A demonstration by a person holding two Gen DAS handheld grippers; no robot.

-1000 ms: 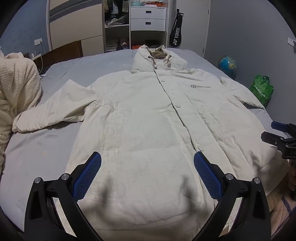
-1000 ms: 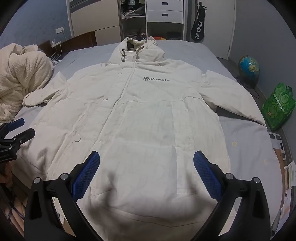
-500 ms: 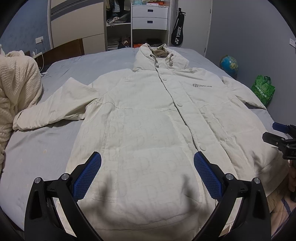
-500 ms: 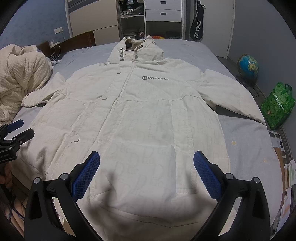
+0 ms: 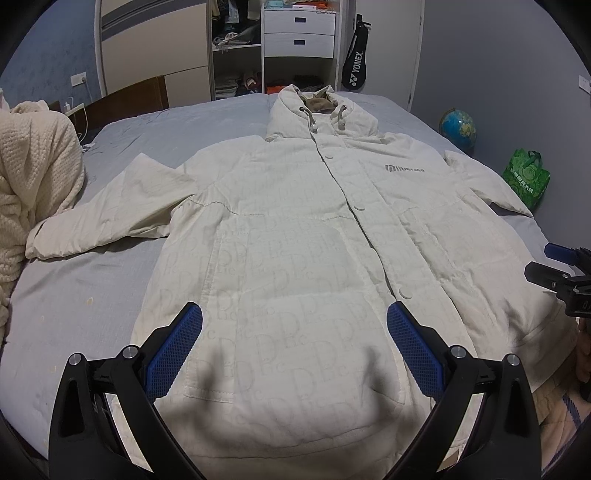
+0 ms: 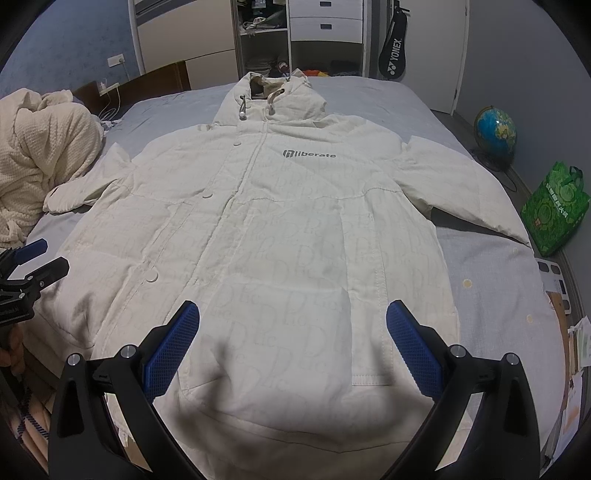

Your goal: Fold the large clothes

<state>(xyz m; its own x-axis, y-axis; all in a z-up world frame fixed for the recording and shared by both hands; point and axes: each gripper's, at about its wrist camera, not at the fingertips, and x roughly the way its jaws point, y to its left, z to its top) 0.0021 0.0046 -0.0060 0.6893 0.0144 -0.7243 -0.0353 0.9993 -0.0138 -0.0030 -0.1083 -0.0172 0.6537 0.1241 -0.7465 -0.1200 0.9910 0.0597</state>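
Observation:
A long cream hooded coat [image 5: 295,229] lies flat, front up and buttoned, on a grey bed [image 5: 81,280], both sleeves spread out; it also shows in the right wrist view [image 6: 280,229]. My left gripper [image 5: 294,314] is open and empty, hovering above the coat's lower left part near the hem. My right gripper [image 6: 293,314] is open and empty above the lower right part. Each gripper shows at the edge of the other's view: the right one [image 5: 554,266], the left one [image 6: 37,258].
A cream knitted blanket [image 5: 33,177] is heaped at the bed's left side. A globe [image 6: 495,129] and a green bag [image 6: 554,206] stand on the floor to the right. A wardrobe with drawers [image 5: 299,33] and a racket bag [image 5: 352,70] stand behind the bed.
Both views have tilted down slightly, so the coat sits a little lower in frame. Both grippers stay open and nothing on the bed has moved.

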